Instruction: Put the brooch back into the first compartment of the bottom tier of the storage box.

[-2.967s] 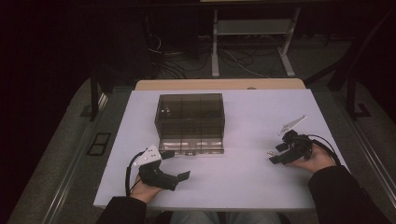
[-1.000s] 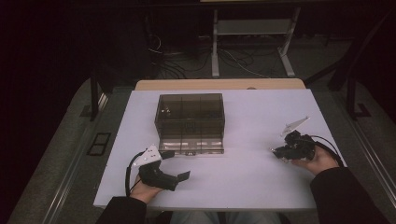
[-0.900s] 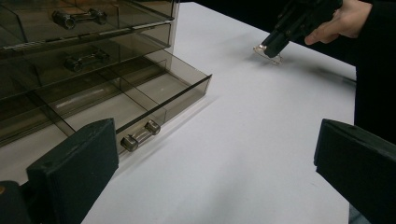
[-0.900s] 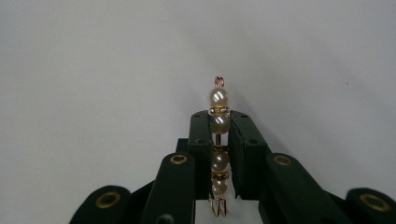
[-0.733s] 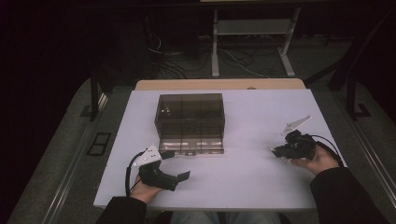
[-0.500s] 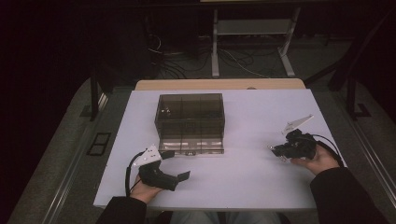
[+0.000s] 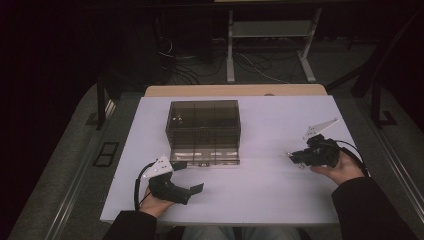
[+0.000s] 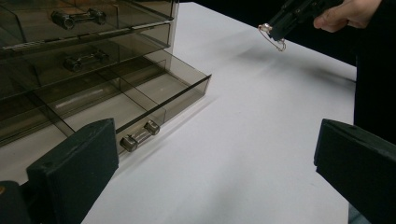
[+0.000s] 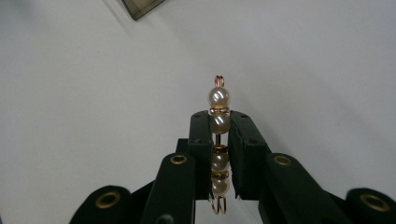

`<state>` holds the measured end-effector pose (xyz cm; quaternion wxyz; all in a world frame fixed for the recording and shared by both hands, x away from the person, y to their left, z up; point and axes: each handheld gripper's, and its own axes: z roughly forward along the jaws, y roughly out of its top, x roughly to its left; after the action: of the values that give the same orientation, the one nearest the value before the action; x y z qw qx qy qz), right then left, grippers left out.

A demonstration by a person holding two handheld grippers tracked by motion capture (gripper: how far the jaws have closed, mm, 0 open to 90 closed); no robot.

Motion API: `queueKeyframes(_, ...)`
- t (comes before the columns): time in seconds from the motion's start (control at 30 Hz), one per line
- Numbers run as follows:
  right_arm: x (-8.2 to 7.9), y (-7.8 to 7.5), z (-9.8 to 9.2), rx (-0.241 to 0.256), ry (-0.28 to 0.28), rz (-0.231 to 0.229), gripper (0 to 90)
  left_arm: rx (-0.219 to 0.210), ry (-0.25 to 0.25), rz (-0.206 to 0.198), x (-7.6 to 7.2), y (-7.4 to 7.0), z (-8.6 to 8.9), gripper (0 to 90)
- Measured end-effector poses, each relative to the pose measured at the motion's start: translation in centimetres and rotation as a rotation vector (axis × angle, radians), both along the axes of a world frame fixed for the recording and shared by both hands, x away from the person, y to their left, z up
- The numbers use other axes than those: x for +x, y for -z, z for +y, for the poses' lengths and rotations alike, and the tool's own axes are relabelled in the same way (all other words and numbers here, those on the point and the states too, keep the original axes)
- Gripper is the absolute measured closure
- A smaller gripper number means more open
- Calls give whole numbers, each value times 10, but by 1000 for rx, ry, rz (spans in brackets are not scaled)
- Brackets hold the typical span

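Tongs (image 9: 218, 122) of the right hand clamp a pearl pin (image 9: 218, 100), hiding its middle.

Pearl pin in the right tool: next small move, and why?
Probably carry the right tool left toward the open bottom drawer of the smoked drawer box. The tool is shut on the pearl pin, held above the table; the drawer's compartments look empty, and the left tool sits open beside it.
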<state>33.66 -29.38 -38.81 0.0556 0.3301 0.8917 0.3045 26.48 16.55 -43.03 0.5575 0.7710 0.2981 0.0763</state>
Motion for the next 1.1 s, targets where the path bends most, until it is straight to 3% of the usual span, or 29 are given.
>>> queueKeyframes(1.1,10,-31,48,34,-82,-39,788,0,3,-1,0,0,0,0)
